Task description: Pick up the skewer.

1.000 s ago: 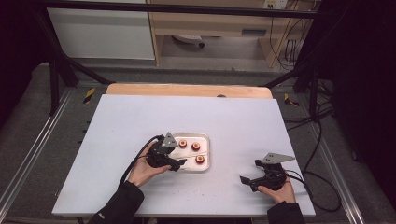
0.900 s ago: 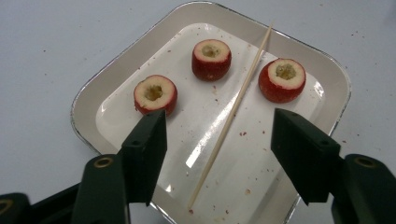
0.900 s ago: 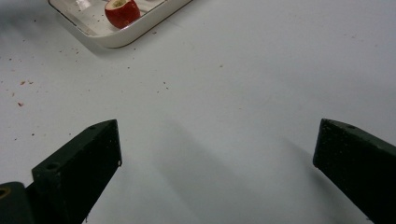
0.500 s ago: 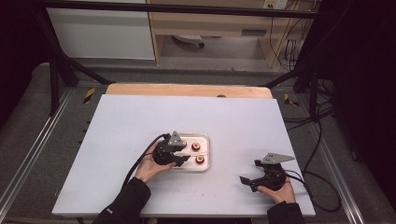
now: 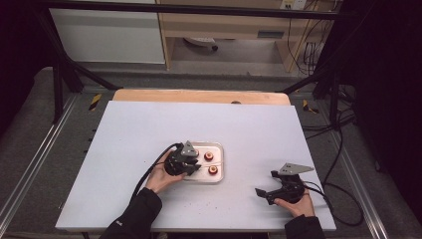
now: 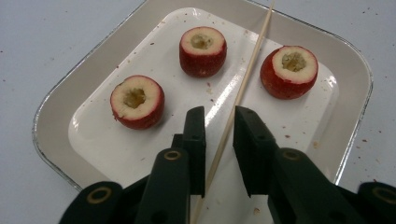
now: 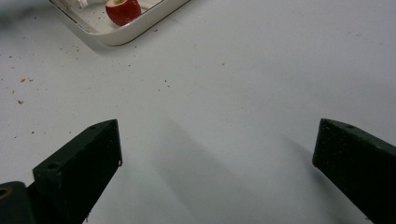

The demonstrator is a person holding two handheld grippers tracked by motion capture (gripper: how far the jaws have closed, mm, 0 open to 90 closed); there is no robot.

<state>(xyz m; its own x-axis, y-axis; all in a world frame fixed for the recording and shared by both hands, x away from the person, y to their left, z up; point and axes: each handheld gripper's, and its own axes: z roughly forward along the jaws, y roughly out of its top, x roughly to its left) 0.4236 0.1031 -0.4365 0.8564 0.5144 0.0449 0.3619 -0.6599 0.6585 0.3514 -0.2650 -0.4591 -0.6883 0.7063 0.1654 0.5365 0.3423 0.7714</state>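
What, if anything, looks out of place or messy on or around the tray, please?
Red crumbs are scattered on the table beside the tray and inside it. The three cored red fruits stand upright, and the wooden skewer lies slantwise across the tray. Nothing looks spilled or broken.

Landmark: white tray (image 6: 56, 116) on the white table (image 5: 129, 134).

Inside the tray, three cored red fruits: one near the left wall (image 6: 137, 101), one at the far middle (image 6: 202, 50), one toward the right wall (image 6: 289, 71). A bamboo skewer (image 6: 243, 84) lies between the middle and right fruits, crossing the tray's far rim.

The left gripper (image 6: 219, 130) straddles the skewer on bare tray floor nearer than the fruits; its jaws have just been closing, narrow gaps remain either side.

The raised tray rim blocks level sliding entry. Table beyond and left of the tray is bare.

Right of the tray, the right gripper (image 7: 217, 149) rests wide-jawed over bare table, well apart.
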